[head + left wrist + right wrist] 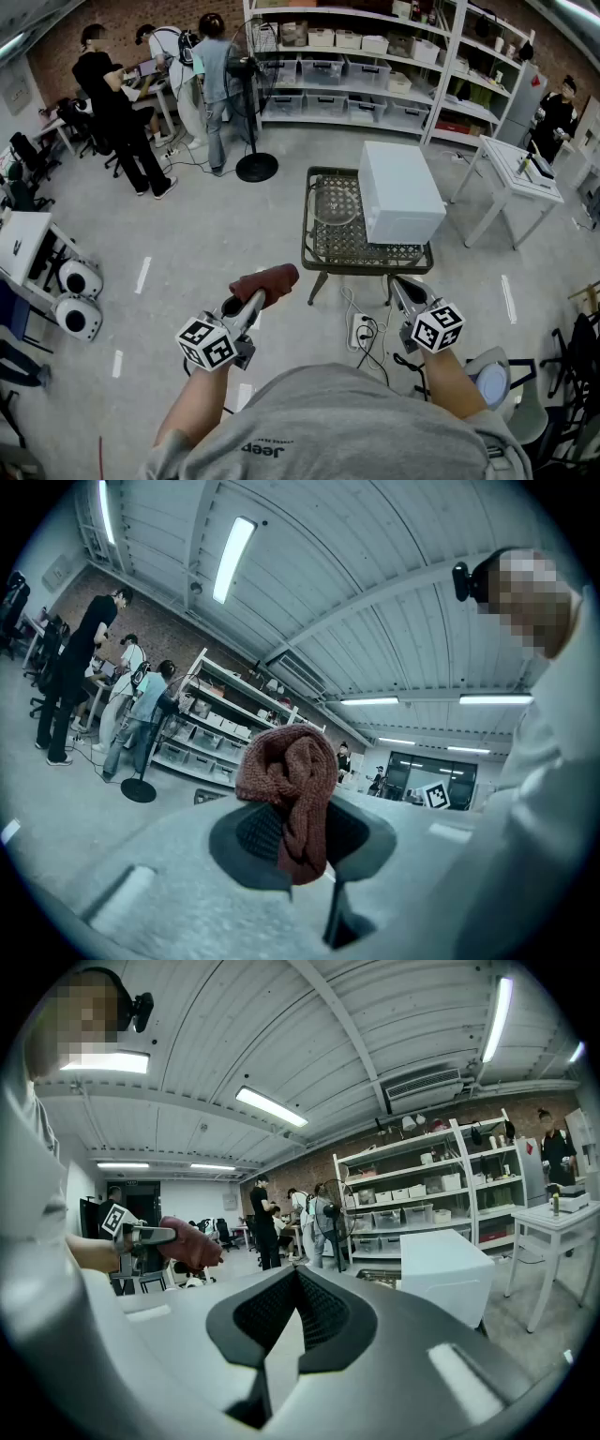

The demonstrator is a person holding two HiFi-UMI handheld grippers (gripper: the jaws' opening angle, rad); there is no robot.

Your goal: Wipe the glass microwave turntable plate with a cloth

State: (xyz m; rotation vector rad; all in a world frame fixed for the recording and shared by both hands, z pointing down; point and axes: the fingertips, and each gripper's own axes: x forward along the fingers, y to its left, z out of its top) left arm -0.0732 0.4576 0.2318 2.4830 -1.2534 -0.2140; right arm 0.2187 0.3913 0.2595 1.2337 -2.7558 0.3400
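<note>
The clear glass turntable plate (336, 202) lies on the left part of a small dark mesh table (323, 251), beside a white microwave (398, 190). My left gripper (260, 295) is shut on a dark red knitted cloth (266, 281), held in the air short of the table's near left corner. The cloth (291, 789) bulges up between the jaws in the left gripper view. My right gripper (397, 284) is shut with nothing in it, just before the table's near edge. The right gripper view shows the microwave (445, 1274) ahead and the cloth (190, 1243) off to its left.
A power strip with cables (364, 330) lies on the floor under the table's near edge. A standing fan (254, 159) is beyond the table to the left. A white side table (511, 183) stands at the right. Storage shelves (375, 66) and several people (117, 108) are far back.
</note>
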